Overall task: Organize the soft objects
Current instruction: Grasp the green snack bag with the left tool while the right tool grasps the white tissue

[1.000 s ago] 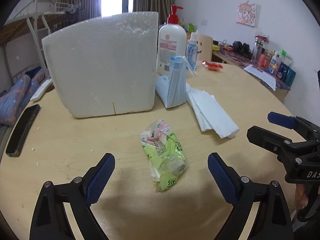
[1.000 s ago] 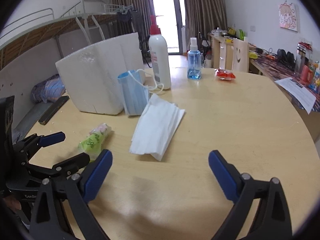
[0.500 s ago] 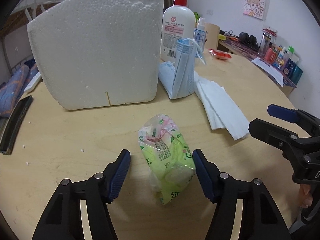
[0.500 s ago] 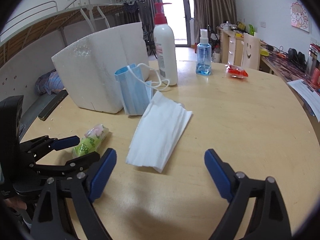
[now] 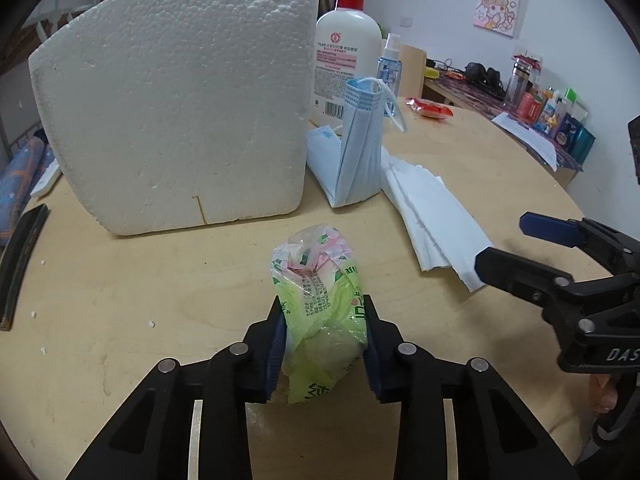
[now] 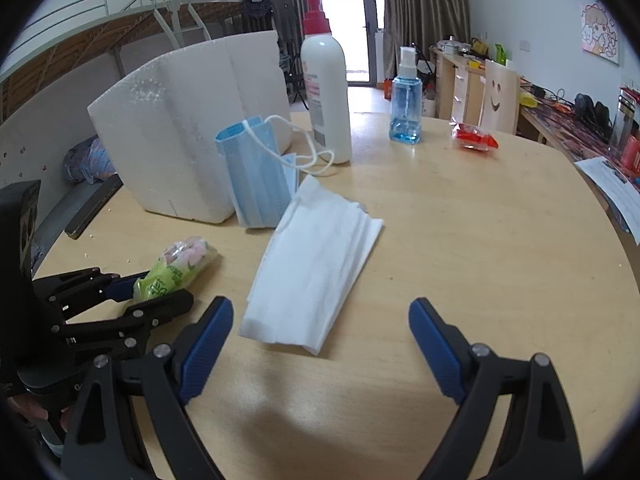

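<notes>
The left gripper (image 5: pixel 323 344) has just been closing and now pinches the near end of a tissue packet (image 5: pixel 318 292) lying on the round wooden table (image 6: pixel 460 240). The packet is a crinkled plastic wrap, green with pink flowers, soft white tissue inside. The right gripper (image 6: pixel 320 344) hangs wide apart, nothing between its jaws, near a folded white tissue (image 6: pixel 316 264). Beyond, a blue face mask (image 6: pixel 256 176) leans against a foam block (image 5: pixel 176 96).
</notes>
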Motion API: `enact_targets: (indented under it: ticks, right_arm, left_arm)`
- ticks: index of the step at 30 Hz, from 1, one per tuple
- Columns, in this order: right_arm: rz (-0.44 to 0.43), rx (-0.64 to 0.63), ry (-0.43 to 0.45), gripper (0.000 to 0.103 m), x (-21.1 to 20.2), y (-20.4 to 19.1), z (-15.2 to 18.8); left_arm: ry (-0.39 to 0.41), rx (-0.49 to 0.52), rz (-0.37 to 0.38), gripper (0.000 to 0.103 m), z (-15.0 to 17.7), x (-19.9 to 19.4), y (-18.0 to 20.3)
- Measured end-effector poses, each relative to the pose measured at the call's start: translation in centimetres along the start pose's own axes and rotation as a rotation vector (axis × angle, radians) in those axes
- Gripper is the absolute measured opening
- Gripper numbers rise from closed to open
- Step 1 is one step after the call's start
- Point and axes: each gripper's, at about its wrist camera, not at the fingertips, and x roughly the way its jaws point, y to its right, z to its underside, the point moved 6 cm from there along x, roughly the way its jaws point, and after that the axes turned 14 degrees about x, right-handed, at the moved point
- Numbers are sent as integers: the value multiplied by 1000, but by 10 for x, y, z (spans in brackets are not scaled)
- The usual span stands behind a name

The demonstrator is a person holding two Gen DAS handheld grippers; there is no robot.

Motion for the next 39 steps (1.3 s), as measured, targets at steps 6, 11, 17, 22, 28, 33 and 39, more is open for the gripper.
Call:
enact_targets:
  ticks: [6, 11, 17, 22, 28, 33, 39]
  right_arm:
    - [13, -10, -31, 77, 9, -6, 2]
    - [41, -8, -42, 67, 14, -8, 5]
    - [72, -24, -67, 46, 20, -15, 11]
    - [82, -28, -84, 21, 23, -19, 14]
    - [64, -36, -78, 11, 17, -25, 17]
    - [35, -25, -33, 11, -6, -30, 14]
    - [27, -13, 28, 11, -37, -31, 13]
  left_arm:
    - [30, 10, 15, 34, 1, -7, -6]
    - [61, 25, 34, 34, 1, -13, -8]
    - [87, 15, 49, 34, 4, -19, -16]
    - [104, 13, 54, 34, 11, -27, -22]
    - [129, 11, 52, 34, 15, -38, -23]
    - [150, 12, 48, 34, 18, -51, -20]
    - [182, 17, 39, 34, 24, -69, -18]
